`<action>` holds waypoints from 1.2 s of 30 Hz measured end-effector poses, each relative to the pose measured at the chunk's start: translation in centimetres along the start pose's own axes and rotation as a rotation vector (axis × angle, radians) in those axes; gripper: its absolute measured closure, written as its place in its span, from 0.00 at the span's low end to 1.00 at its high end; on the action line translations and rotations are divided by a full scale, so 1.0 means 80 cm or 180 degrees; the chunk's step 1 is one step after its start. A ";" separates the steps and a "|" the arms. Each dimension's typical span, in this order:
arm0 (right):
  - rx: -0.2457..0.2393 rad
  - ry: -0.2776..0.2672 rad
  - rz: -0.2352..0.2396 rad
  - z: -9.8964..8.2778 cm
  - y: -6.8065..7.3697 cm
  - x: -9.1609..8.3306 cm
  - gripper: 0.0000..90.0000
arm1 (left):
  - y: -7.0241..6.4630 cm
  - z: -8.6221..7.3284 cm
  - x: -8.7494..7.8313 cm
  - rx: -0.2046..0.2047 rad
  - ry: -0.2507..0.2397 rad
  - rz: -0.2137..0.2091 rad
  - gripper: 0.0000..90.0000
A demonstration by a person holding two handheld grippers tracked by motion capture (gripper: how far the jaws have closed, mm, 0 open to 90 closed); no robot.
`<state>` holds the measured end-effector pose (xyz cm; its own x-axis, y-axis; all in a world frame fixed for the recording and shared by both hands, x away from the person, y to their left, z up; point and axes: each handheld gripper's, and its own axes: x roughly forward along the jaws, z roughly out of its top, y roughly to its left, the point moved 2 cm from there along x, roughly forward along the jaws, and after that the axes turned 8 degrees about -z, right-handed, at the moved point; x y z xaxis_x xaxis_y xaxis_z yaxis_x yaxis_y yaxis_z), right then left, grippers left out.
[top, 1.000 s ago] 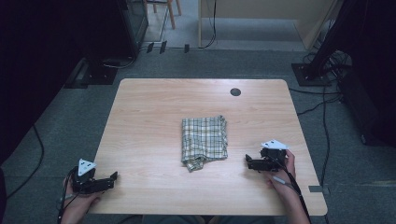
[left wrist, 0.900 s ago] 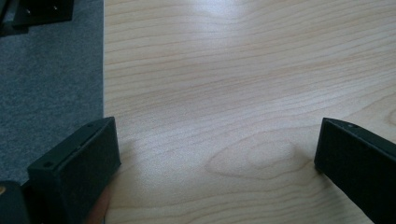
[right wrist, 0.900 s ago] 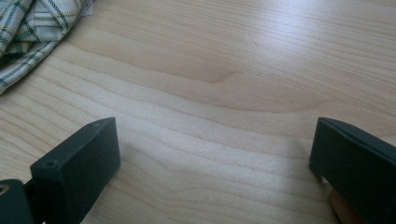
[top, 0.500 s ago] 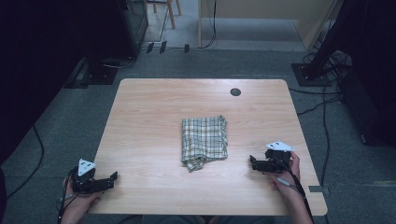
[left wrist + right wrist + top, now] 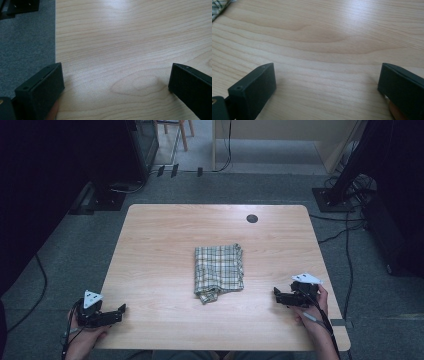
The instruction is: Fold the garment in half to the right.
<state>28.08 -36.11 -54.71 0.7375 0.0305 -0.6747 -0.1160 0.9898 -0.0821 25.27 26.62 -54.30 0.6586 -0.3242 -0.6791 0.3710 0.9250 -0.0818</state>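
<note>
Checked cloth folded at table centre.
Left tool at near-left corner, right tool near right edge; both jaws wide, empty, likely parked clear.

A: What does the left tool look like?

B: A small black body with a pale grey three-cornered plate on top and a dark cable trailing from it. Up close its two jaws are thick, matte black blocks, one with a small round screw hole near its base.

A: And the right tool?

B: The same build: black, grey plate, dark cable along a bare forearm.
</note>
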 end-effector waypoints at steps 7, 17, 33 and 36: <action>0.0041 0.0006 -0.0040 -0.006 -0.012 -0.005 0.02 | 0.000 0.000 0.000 0.0000 0.0000 0.0000 0.00; 0.0095 0.0014 -0.0094 -0.014 -0.026 -0.012 0.01 | 0.000 0.000 0.000 0.0000 0.0001 0.0000 0.00; 0.0173 0.0026 -0.0170 -0.028 -0.044 -0.023 0.01 | 0.000 0.000 0.000 -0.0001 0.0000 0.0000 0.00; 0.0179 0.0023 -0.0181 -0.030 -0.046 -0.025 0.01 | 0.000 0.000 0.000 0.0000 0.0000 0.0000 0.00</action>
<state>25.42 -40.18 -54.81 0.7370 -0.0269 -0.6753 -0.0363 0.9962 -0.0792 25.27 26.62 -54.30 0.6585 -0.3242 -0.6791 0.3710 0.9250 -0.0818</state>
